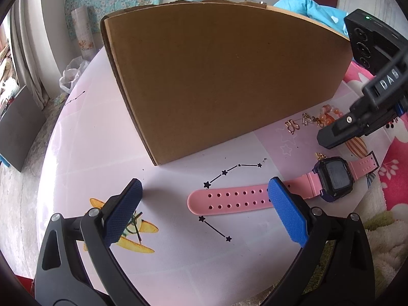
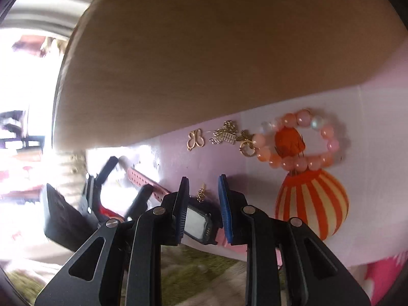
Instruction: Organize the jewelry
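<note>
Right tool (image 2: 202, 204), bottom centre of the right wrist view: blue pads stand narrow with a gap between them, nothing pressed. They sit over the watch (image 2: 197, 223), whose grey screen shows in the gap. No contact with the case can be seen. A small gold charm (image 2: 201, 192) lies just past the tips. In the left wrist view this tool (image 1: 329, 137) comes in from the right edge, tip low over the worktop (image 1: 178, 242) just above the watch (image 1: 334, 178); from there its jaws can't be read.

Left tool (image 1: 204, 204), bottom of the left wrist view: jaws wide apart, holding nothing. The right pad (image 1: 287, 211) overlaps the pink strap in the picture; contact unclear. The watch lies flat at centre right, strap running left, dark case toward the right edge.

Bead bracelet (image 2: 298, 140), peach and pink, lies at upper right of the right wrist view, on the pink worktop (image 2: 377, 178), just above a striped balloon print (image 2: 311, 204). Left of it is a row of gold charms (image 2: 224, 135), close to the lower edge of the box (image 2: 204, 51).

The cardboard box (image 1: 216, 76) fills the top half of both views, standing on the worktop. Star and plane prints mark the mat. Bracelet and charms (image 1: 313, 121) show small at the box's right lower corner in the left wrist view.
</note>
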A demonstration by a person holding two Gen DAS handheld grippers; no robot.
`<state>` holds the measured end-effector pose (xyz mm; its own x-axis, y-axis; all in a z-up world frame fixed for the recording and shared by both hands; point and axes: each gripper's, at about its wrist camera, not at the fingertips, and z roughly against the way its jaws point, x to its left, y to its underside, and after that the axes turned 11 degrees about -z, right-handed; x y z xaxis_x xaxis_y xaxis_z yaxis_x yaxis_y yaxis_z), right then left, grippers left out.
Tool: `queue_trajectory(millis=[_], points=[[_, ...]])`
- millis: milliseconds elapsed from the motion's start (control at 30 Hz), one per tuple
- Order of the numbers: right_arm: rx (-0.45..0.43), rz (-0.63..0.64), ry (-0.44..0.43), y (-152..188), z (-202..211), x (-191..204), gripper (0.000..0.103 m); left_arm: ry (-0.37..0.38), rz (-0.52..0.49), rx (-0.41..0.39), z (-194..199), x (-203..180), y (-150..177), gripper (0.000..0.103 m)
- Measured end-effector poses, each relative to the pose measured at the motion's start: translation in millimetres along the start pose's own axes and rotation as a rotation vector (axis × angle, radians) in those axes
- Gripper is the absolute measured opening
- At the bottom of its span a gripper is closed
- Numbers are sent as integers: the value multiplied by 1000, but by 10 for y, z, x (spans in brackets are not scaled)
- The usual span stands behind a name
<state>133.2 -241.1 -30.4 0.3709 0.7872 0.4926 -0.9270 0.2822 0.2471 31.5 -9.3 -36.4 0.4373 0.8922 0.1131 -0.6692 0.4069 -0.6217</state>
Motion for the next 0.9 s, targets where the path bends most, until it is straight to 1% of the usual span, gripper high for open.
queue_trajectory(millis=[100,167,300,400,533,667,767,900], points=[[1,-62,6,36,7,16,24,2,-5,-16,3,-13,35,96],[-7,-85,26,71,10,15,24,5,-10,-31,9,-17,60,96],[-64,-96,42,166,-1,51,24,16,-29,-57,9,-22,94,96],[-83,-125,35,235,3,22,24,20,-35,-65,-5,-29,108,96],[-81,-168,6,337,-9,-57,24,16,-30,-66,-18,-28,106,96],[-65,-205,-50,422,-3,-170,24,8,-17,-62,-36,-35,77,96],[-42,-194,-72,461,-35,-179,24,3,-6,-53,-33,-26,53,96],[13,-158,-129,511,-114,-161,24,-7,5,-43,-26,-33,28,96]])
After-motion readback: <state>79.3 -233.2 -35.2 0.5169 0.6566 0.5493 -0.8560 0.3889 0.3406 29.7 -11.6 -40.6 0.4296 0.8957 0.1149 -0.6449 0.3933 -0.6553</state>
